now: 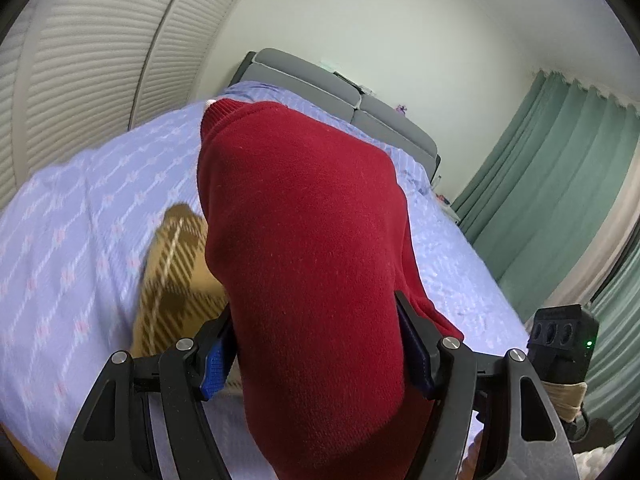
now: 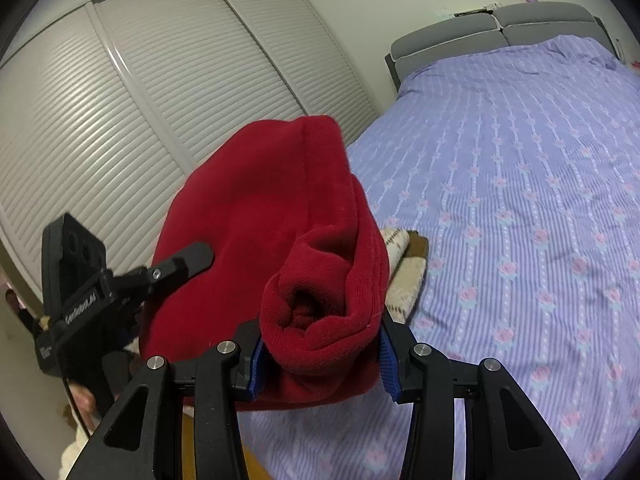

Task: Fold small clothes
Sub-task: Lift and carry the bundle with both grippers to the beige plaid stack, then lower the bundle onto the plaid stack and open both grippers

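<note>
Both tongs clamp the folded red fleece garment (image 1: 312, 240): left tongs (image 1: 316, 344) grip its wide body, right tongs (image 2: 320, 356) its rolled end. It hangs above the bed (image 2: 520, 200), near a folded plaid garment (image 1: 176, 272). Folding looks done; placing remains.

one red garment (image 1: 312, 240), one plaid garment (image 1: 176, 272)

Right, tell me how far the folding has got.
Done: the red garment is already bundled into a thick fold, and a plaid piece lies on the bed. In hand: the left hand-held gripper and right hand-held gripper both clamp the red bundle, off the bed. Left: setting it down.
</note>
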A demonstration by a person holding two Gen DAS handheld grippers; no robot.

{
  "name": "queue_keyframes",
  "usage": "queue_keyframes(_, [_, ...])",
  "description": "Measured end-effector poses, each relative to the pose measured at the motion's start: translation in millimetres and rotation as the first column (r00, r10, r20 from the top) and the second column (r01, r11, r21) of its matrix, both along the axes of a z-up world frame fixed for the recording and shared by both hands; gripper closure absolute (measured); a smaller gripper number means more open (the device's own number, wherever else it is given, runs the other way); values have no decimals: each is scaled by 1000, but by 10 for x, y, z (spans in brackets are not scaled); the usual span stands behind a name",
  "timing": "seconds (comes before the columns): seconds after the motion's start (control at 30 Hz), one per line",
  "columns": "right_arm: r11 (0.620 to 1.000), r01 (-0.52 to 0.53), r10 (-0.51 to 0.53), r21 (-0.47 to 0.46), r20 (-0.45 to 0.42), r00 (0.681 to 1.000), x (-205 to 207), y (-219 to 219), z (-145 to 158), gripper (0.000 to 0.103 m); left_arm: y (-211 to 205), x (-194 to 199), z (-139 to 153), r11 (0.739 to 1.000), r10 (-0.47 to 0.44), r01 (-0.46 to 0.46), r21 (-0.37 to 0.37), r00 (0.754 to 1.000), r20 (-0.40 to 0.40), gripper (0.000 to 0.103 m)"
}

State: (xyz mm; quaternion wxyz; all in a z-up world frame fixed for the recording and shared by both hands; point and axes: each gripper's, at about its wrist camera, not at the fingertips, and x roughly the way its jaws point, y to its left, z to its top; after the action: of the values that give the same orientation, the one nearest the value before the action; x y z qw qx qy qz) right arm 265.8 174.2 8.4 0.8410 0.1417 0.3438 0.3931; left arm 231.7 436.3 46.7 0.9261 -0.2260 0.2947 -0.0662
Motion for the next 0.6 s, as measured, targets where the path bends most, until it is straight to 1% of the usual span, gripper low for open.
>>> queue_keyframes(0.1, [1000, 9, -9, -8, 1, 1000, 113, 140, -22, 59, 112, 219, -9, 999, -22, 22, 39, 1000, -8, 33])
queue_keyframes(0.23, [999, 34, -34, -18, -14, 999, 273, 327, -91, 59, 256, 477, -95, 997, -49, 51, 53, 998, -28, 33])
queue_keyframes(0.33, [998, 51, -53, -29, -43, 998, 371, 474, -195, 59, 360, 677, -191, 996, -58, 61, 63, 997, -54, 33])
queue_keyframes(0.4, [998, 49, -52, -43, -60, 997, 402, 566, -258, 60, 432, 797, -281, 996, -67, 71, 56, 995, -79, 33])
queue_keyframes(0.47, [997, 50, -54, -58, -61, 997, 396, 628, -292, 60, 481, 858, -372, 996, -75, 78, 41, 993, -86, 33])
queue_keyframes(0.53, [996, 60, -64, -69, -62, 996, 406, 664, -333, 60, 508, 888, -458, 995, -86, 89, 42, 993, -85, 33])
queue_keyframes(0.6, [995, 57, -63, -78, -71, 996, 410, 709, -375, 60, 560, 916, -531, 995, -84, 89, 42, 991, -100, 33])
